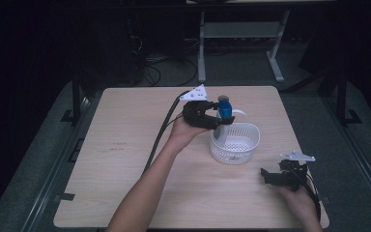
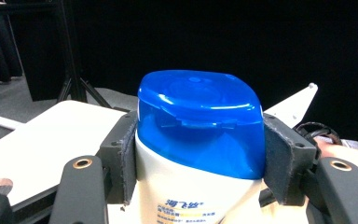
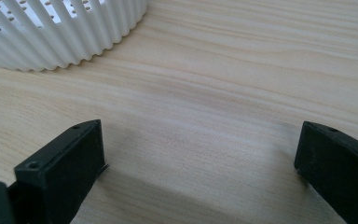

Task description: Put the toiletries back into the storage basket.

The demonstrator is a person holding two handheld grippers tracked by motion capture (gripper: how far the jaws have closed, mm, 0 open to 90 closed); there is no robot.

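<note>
A: Bottle (image 1: 221,126) position at this entry?

B: White body, blue cap (image 2: 200,119). It was held upright over the white basket (image 1: 251,140), at the basket's far left rim. From the high view I could not tell whether its base touched the basket's floor.

A: State of the left tongs (image 1: 218,117)?

B: Clamped on the bottle. In the left gripper view both padded jaws pressed the bottle's sides, just where the cap meets the white body. Blue and yellow print showed on the body below the cap, too small to read.

A: Basket location?

B: On the bench (image 1: 125,145), right of centre, nearer the right edge than the left. Slatted, perforated wall, with a handle arched over its far side.

A: Right tongs (image 1: 269,176)?

B: Jaws stood wide apart, nothing between them. They sat low over the bench near its front right corner, well apart from the bottle. The right gripper view showed bare wood grain between the jaws and the basket's ribbed wall at the upper left.

A: Cabling?

B: Left gripper's cable (image 1: 160,133) trailed back along the person's forearm toward the front edge.
</note>
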